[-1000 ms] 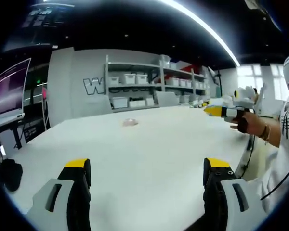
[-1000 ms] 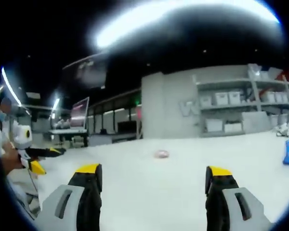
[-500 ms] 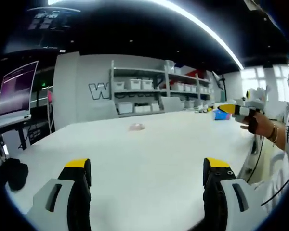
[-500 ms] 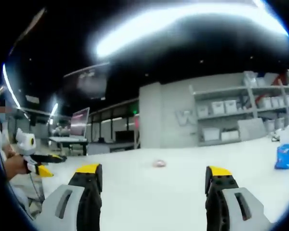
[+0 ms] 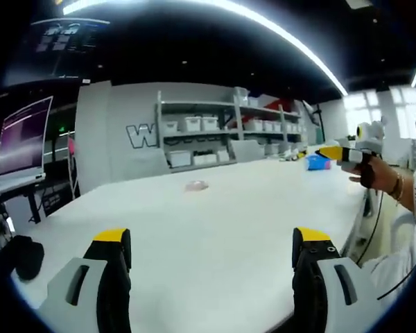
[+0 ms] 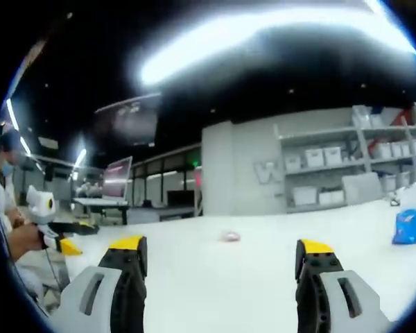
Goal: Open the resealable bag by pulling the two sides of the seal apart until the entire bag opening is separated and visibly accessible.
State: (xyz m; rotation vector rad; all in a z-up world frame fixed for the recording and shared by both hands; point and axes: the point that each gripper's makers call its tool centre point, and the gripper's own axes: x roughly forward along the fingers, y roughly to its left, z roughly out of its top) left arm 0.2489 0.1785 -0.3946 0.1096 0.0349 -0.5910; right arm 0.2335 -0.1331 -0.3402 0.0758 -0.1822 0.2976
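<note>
The resealable bag (image 6: 410, 227), blue with a pink patch, lies on the white table (image 6: 229, 277) at the far right edge of the right gripper view, well apart from both grippers and touched by neither; whether its seal is parted cannot be told at this size. In the left gripper view the same bag (image 5: 317, 162) appears as a small blue shape on the far part of the table (image 5: 208, 236), just behind the yellow tip of the right gripper (image 5: 333, 153), which enters from the right, held in a person's hand (image 5: 376, 173). A small pink object (image 6: 229, 236) sits alone near the middle of the table, seen also in the left gripper view (image 5: 195, 186). The left gripper (image 5: 211, 260) hovers above the near table edge, its two yellow-tipped black jaws spread wide with nothing between them. The right gripper (image 6: 220, 269) is likewise held over the table with its jaws wide apart and empty. In the right gripper view the left gripper (image 6: 64, 239) shows at the far left, held by a hand (image 6: 21, 239). Behind the table stand grey shelves (image 5: 222, 132) carrying white bins, beside a grey wall bearing a large letter W (image 5: 140, 135). A lit monitor (image 5: 21, 139) stands at the left, and long ceiling lights (image 5: 291, 41) run overhead.
</note>
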